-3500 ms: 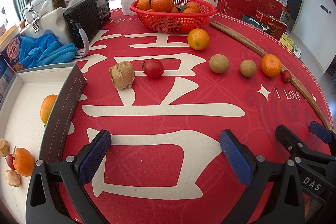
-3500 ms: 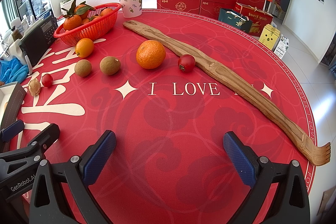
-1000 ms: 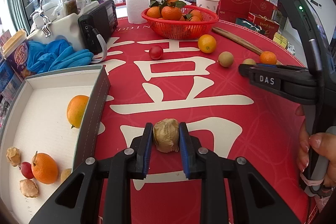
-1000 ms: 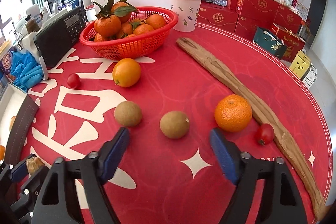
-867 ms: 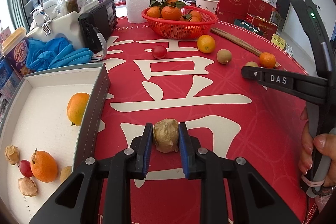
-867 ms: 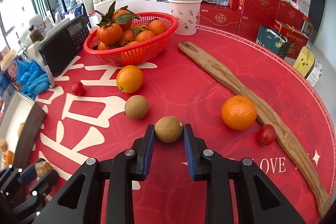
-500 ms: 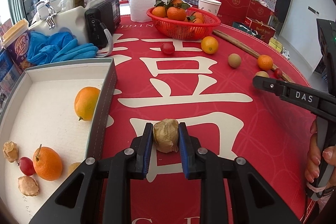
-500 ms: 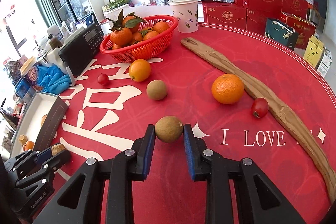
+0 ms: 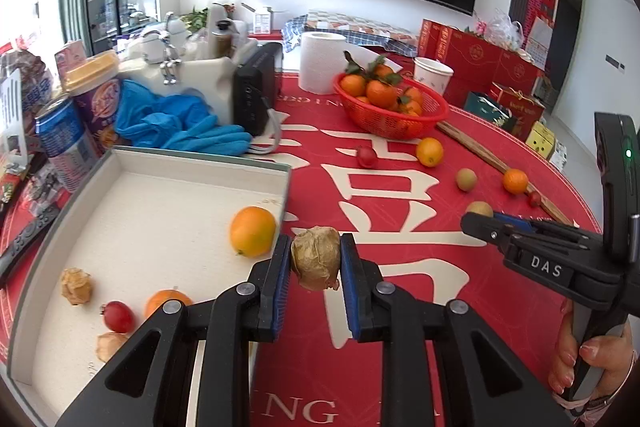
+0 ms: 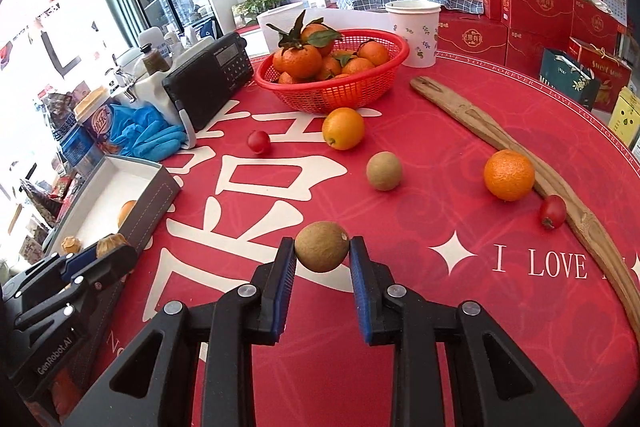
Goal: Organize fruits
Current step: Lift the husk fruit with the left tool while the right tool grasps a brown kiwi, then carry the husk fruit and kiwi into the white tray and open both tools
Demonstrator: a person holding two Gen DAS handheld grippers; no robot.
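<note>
Two grippers loaded. Left wrist view: left gripper (image 9: 315, 263) is clamped on a papery husked fruit (image 9: 316, 258), held up by the tray (image 9: 280, 167) edge, likely for drop-in beside the orange (image 9: 253, 231). Right wrist view: right gripper (image 10: 322, 261) pinches a round brown fruit (image 10: 322, 246) above the red tablecloth (image 10: 440, 227), apart from the tray, probably queued next.

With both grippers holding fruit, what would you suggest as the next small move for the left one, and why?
Probably carry the left gripper a little leftward over the box wall, then release. It is shut on the papery husked fruit, which hangs beside the wall, and similar husked fruits already lie inside.
</note>
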